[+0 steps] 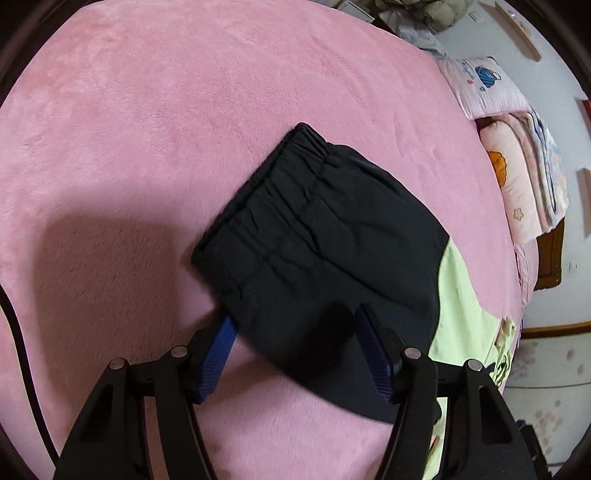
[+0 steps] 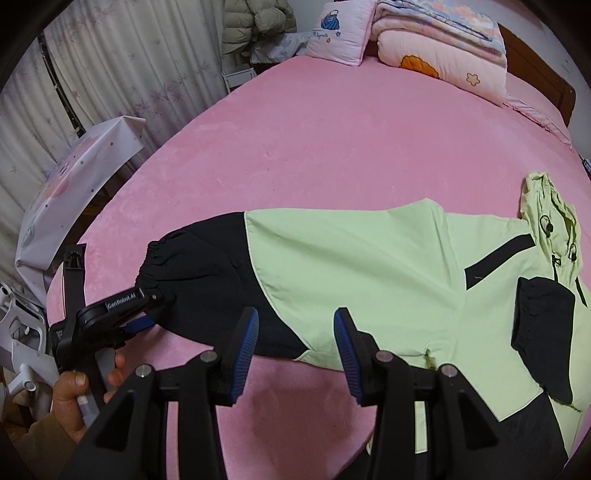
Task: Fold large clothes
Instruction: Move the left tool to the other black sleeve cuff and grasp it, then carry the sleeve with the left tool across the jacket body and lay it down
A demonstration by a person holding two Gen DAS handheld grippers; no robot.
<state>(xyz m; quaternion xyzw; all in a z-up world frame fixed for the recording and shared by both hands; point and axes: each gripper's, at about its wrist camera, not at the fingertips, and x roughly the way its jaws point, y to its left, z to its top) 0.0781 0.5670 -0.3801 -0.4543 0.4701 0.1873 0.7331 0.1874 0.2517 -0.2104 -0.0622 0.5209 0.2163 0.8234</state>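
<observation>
A light green and black hooded jacket (image 2: pixel 369 266) lies spread on the pink bed (image 2: pixel 332 147), hood (image 2: pixel 546 210) to the right. One sleeve stretches out left and ends in a black elastic cuff (image 1: pixel 295 206). The other sleeve (image 2: pixel 543 325) is folded across the body. My left gripper (image 1: pixel 297 332) stands open at the cuff end, with black sleeve cloth lying between its blue pads (image 1: pixel 373 350). The right wrist view shows it too, left gripper (image 2: pixel 155 306), held by a hand (image 2: pixel 74 387). My right gripper (image 2: pixel 295 332) is open just above the sleeve's near edge and holds nothing.
A pink pillow (image 2: pixel 340 33) and folded quilts (image 2: pixel 443 48) sit at the bed's head. A white paper bag (image 2: pixel 74 192) stands beside the bed by the curtains (image 2: pixel 129 62). A padded coat (image 2: pixel 255 22) hangs at the back. The bed's near edge is close to the grippers.
</observation>
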